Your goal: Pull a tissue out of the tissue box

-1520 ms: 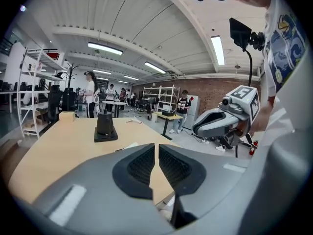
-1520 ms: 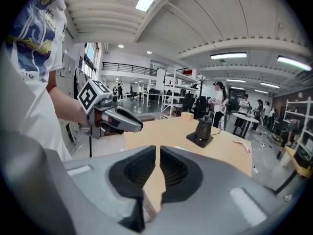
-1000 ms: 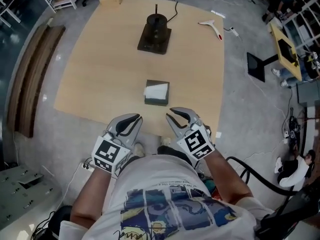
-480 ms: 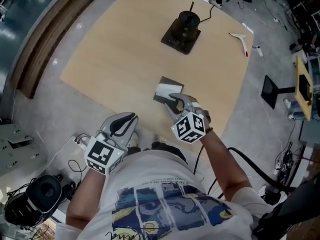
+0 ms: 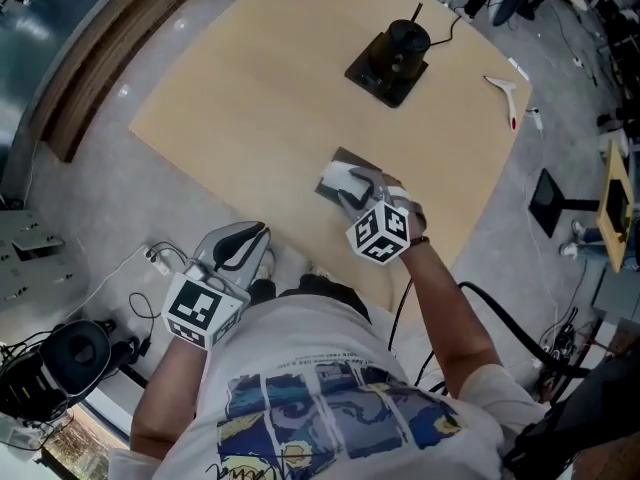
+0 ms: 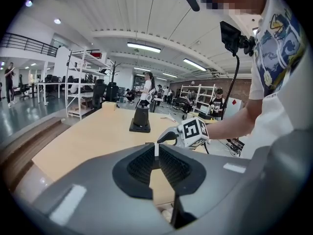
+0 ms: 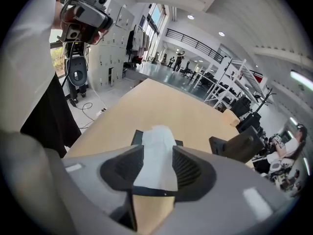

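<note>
A dark tissue box (image 5: 343,157) sits near the front edge of the wooden table (image 5: 250,88), with a white tissue (image 5: 337,179) standing up out of it. My right gripper (image 5: 357,189) is down over the box, and its jaws are opening. In the right gripper view the tissue (image 7: 156,133) rises between the two jaws of the right gripper (image 7: 157,152), with the box's corner (image 7: 137,137) behind. My left gripper (image 5: 256,232) hangs off the table's near edge by my body; in its own view, the left gripper (image 6: 157,149) is shut on nothing.
A black stand (image 5: 393,60) on a square base is at the table's far side. A white scraper-like tool (image 5: 508,93) lies by the far right corner. Cables and a power strip (image 5: 160,260) lie on the floor to the left. Shelving and people are in the distance.
My right gripper has gone forward and down from the table's edge to over the tissue box, and its jaws have spread either side of the tissue. The left gripper has shifted only a little.
</note>
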{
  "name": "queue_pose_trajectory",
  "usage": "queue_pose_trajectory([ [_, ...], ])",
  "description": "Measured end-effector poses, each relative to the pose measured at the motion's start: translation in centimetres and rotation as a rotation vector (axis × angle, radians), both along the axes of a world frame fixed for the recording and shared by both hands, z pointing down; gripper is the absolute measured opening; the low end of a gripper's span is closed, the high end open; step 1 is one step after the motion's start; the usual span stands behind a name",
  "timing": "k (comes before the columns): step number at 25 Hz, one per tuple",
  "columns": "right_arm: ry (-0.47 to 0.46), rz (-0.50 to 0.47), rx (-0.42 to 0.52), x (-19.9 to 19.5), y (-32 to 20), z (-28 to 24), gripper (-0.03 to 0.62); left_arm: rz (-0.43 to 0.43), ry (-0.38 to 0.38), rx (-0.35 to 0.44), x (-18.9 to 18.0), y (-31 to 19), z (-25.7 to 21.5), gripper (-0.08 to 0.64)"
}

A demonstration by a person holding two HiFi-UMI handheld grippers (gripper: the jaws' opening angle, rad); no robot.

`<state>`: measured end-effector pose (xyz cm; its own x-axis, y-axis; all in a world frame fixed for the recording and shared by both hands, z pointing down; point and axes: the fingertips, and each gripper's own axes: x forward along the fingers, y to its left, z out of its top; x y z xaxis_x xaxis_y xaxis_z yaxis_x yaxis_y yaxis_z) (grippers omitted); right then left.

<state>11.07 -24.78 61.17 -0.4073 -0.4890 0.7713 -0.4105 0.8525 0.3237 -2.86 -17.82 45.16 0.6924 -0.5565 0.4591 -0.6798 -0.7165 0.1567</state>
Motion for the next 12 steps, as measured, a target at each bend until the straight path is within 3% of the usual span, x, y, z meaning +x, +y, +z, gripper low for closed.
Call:
queue_pose_trajectory([
  [12, -0.07, 0.005, -0.078, 0.2, -1.1, 1.6, 0.167, -0.019, -0.011, -0.016, 0.3, 0.3, 0.8, 0.029],
])
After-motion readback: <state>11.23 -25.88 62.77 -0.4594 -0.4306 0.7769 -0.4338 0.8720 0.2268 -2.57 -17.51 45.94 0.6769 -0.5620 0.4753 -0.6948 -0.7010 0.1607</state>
